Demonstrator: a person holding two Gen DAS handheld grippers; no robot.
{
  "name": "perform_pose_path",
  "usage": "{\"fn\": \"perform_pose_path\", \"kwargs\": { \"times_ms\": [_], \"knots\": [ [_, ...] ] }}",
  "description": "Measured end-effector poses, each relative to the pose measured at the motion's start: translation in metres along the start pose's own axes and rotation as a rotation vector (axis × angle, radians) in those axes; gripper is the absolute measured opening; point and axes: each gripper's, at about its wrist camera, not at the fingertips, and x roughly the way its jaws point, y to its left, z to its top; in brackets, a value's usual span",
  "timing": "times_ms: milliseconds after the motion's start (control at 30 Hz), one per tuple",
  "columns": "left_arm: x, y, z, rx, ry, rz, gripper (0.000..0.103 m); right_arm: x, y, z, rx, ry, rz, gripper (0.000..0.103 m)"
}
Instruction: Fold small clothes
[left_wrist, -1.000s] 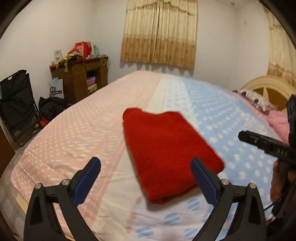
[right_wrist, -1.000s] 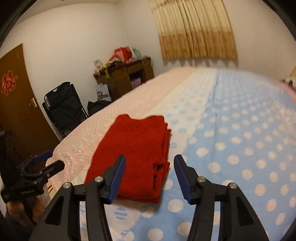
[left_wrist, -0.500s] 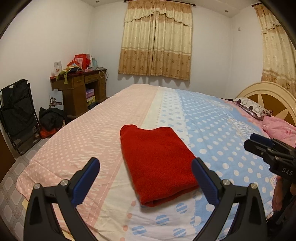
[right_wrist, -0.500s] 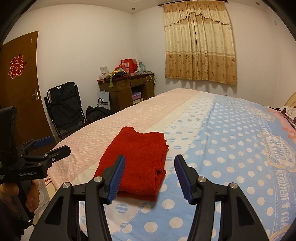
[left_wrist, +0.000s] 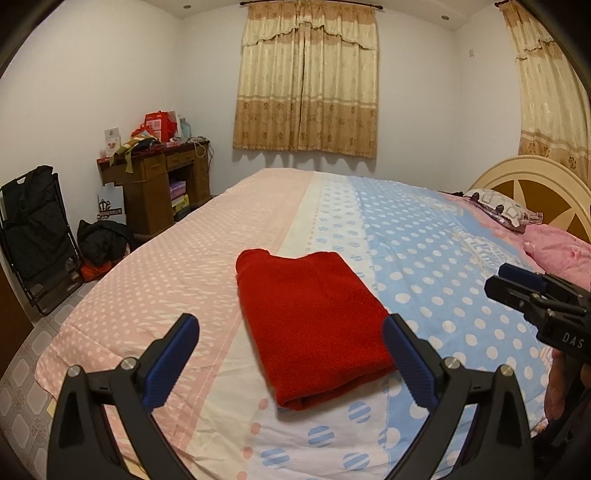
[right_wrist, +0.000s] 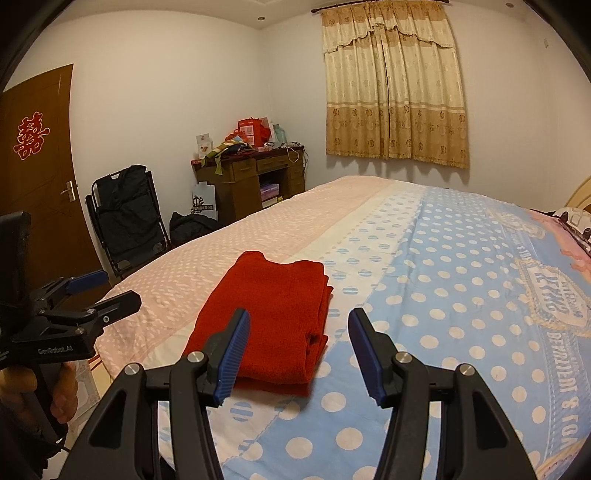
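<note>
A red garment (left_wrist: 314, 317) lies folded into a neat rectangle on the bed (left_wrist: 192, 280), near its front edge. It also shows in the right wrist view (right_wrist: 269, 317), with its stacked layers on the right side. My left gripper (left_wrist: 291, 354) is open and empty, held back above the bed's edge, apart from the garment. My right gripper (right_wrist: 299, 350) is open and empty, also held back from the garment. Each gripper shows from the side in the other's view: the right one (left_wrist: 524, 291) and the left one (right_wrist: 99, 291).
The bed cover is pink on the left and blue with white dots (right_wrist: 461, 295) on the right. Pillows (left_wrist: 554, 247) and a headboard (left_wrist: 532, 184) are at the right. A wooden desk (left_wrist: 155, 181), a folded black chair (left_wrist: 33, 236) and a door (right_wrist: 33, 166) stand at the left.
Both grippers have pulled back and risen away from the folded red garment, which now looks smaller and farther off. The garment itself has not moved.
</note>
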Motion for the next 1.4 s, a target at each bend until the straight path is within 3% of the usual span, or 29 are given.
{"fn": "perform_pose_path", "kwargs": {
  "times_ms": [667, 1033, 1400],
  "knots": [
    [-0.001, -0.006, -0.002, 0.013, 0.001, 0.003, 0.102, -0.002, 0.000, -0.003, 0.005, -0.006, -0.002, 0.057],
    [0.000, -0.005, -0.003, 0.010, 0.022, 0.019, 0.103, -0.013, 0.003, -0.004, 0.014, -0.055, -0.017, 0.057],
    [-0.007, 0.008, 0.007, -0.003, -0.006, 0.050, 0.103, -0.020, 0.012, 0.000, 0.002, -0.077, -0.016, 0.057]
  ]
}}
